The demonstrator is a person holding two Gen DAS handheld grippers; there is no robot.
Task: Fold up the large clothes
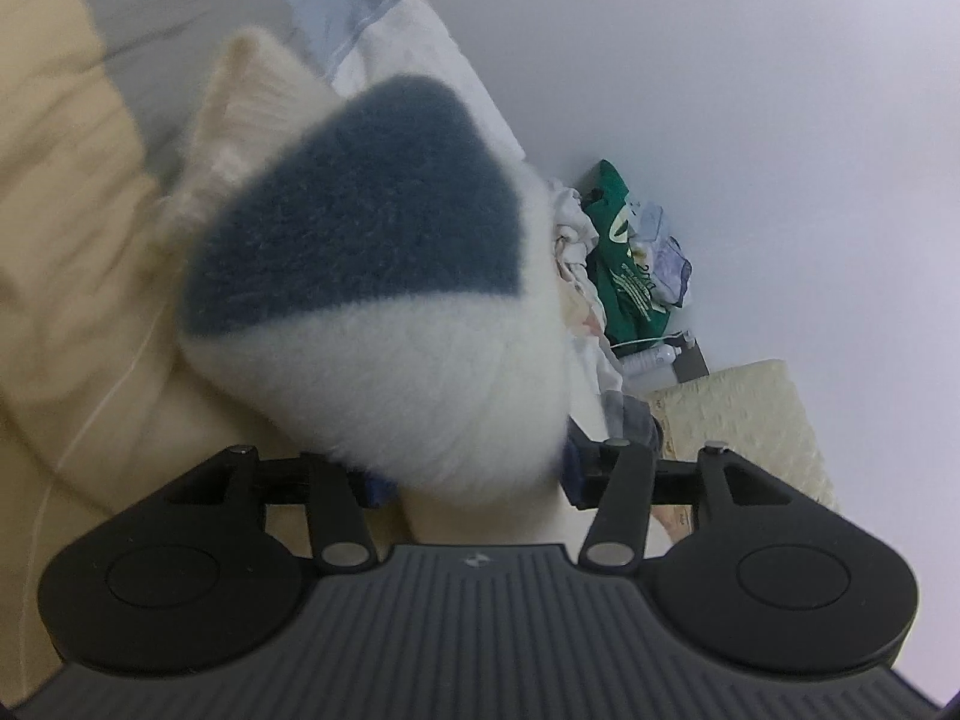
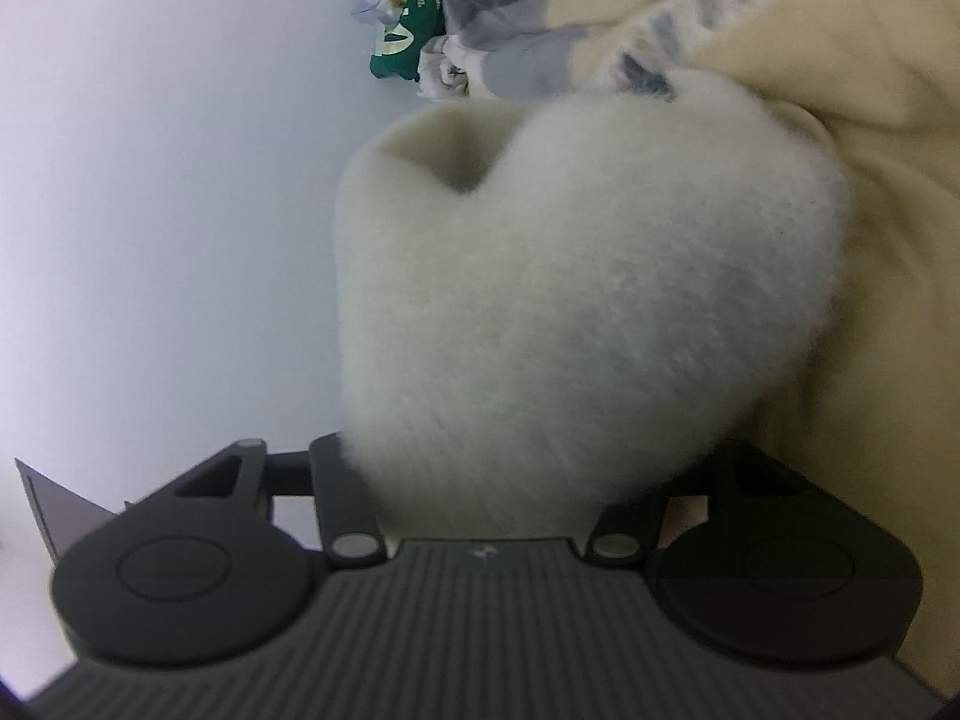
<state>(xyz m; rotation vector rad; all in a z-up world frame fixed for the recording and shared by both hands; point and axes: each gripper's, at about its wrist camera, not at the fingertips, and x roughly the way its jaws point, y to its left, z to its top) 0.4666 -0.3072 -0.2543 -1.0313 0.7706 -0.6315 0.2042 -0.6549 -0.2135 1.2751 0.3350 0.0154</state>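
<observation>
left wrist view: fuzzy white-and-blue sweater (image 1: pixel 372 300) bunched between the left gripper (image 1: pixel 474 468) jaws, over the cream bedding (image 1: pixel 72 192); right gripper (image 2: pixel 486 480) likewise; neither grip can be told

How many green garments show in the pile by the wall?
1. A single green garment with pale print lies in the clothes pile against the white wall; the right wrist view shows its edge too. Others may be buried underneath.
</observation>
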